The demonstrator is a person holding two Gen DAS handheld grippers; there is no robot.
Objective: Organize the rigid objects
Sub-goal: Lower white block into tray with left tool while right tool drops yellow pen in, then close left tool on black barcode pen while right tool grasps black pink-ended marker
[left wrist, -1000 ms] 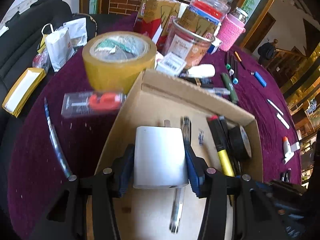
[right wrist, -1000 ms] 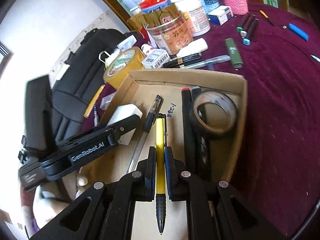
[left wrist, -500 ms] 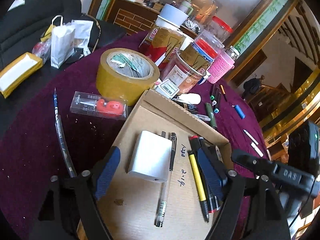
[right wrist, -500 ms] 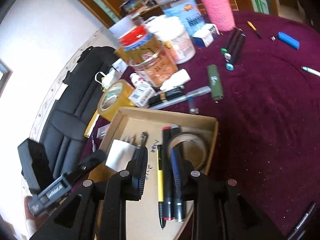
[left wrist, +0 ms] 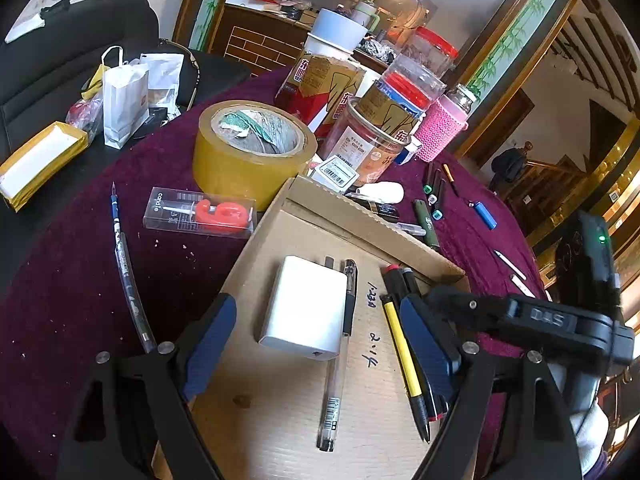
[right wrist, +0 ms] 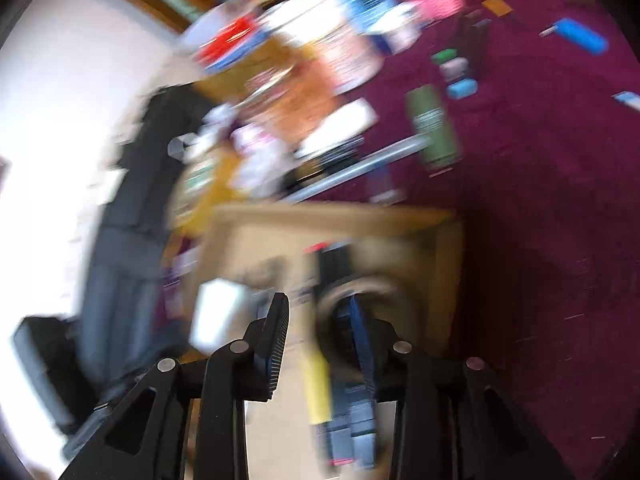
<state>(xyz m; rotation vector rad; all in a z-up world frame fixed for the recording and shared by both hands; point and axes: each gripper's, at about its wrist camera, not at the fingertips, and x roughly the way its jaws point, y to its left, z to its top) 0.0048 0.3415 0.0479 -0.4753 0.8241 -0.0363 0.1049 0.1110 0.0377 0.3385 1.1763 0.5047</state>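
A shallow cardboard box (left wrist: 340, 208) lies on the purple tablecloth. In it lie a white charger block (left wrist: 304, 312), a clear gel pen (left wrist: 340, 352), a yellow pen (left wrist: 402, 350) and dark markers (left wrist: 396, 280). My left gripper (left wrist: 320, 332) is open and empty, raised above the charger. My right gripper (right wrist: 320, 320) is open and empty above the box; its view is blurred, with the yellow pen (right wrist: 316, 384) and a tape ring (right wrist: 360, 292) below it. The right gripper's body also shows in the left wrist view (left wrist: 520, 316).
A big roll of yellow tape (left wrist: 250, 148), a boxed red candle (left wrist: 200, 212) and a blue pen (left wrist: 128, 276) lie left of the box. Jars and a pink-sleeved bottle (left wrist: 440, 128) stand behind it. Pens, a green tube (left wrist: 426, 224) and a blue lighter (left wrist: 486, 214) lie to the right.
My left gripper let go of the white charger and lifted away. My right gripper let go of the yellow pen, opened and is moving fast, which blurs its view.
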